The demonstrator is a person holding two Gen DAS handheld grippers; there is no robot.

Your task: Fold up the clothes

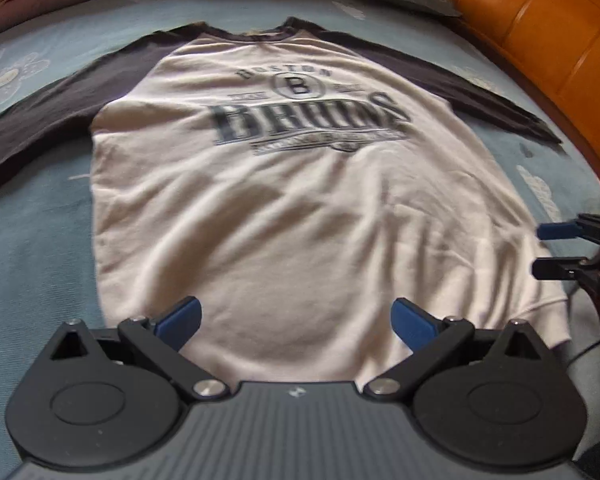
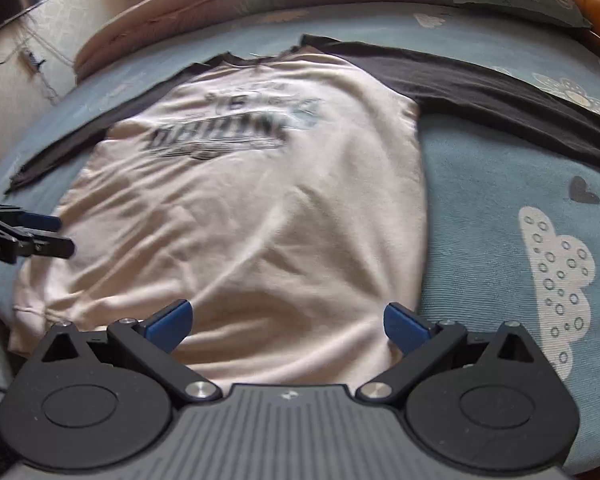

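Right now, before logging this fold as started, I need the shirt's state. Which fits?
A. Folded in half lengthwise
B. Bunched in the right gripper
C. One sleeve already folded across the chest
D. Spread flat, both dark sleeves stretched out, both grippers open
D: the shirt lies flat on the bedsheet, both sleeves out sideways, with the left gripper and right gripper open, holding nothing.

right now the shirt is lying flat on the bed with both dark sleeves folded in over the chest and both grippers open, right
Not quite. The shirt lies flat on the bed, and the left gripper and right gripper are open, but the dark sleeves are spread out to the sides, not folded over the chest. Both wrist views show this.
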